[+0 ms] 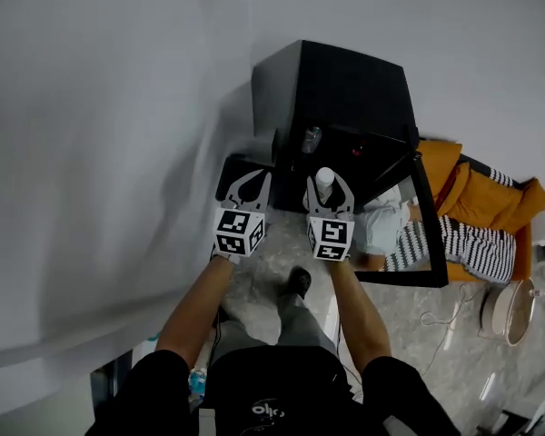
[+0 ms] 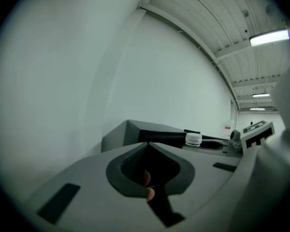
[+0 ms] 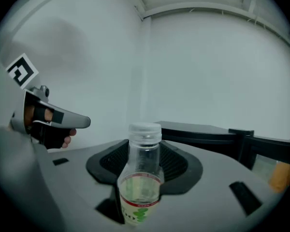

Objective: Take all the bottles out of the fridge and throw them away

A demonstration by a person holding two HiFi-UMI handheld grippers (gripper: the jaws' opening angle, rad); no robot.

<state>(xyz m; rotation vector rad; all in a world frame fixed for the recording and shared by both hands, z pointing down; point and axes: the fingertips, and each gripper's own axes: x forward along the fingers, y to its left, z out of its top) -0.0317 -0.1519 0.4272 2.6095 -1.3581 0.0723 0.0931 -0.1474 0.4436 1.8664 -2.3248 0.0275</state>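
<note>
- The bottle (image 3: 142, 178) was clamped upright by the fingers of the right gripper (image 1: 327, 192), just in front of the fridge (image 1: 336, 98).
- The fingers of the left gripper (image 1: 246, 182) were closed on nothing.
- A firm, level carry clear of the fridge door (image 1: 427, 216) was judged necessary.

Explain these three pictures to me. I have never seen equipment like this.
A person stands at a small black fridge with its door open, holding a hand-operated gripper in each hand. The head view comes from a camera on the person's head, looking down. The other two views come from cameras riding on the grippers. The left gripper is shut and empty. The right gripper holds a clear plastic bottle with a white cap upright between its jaws.
</note>
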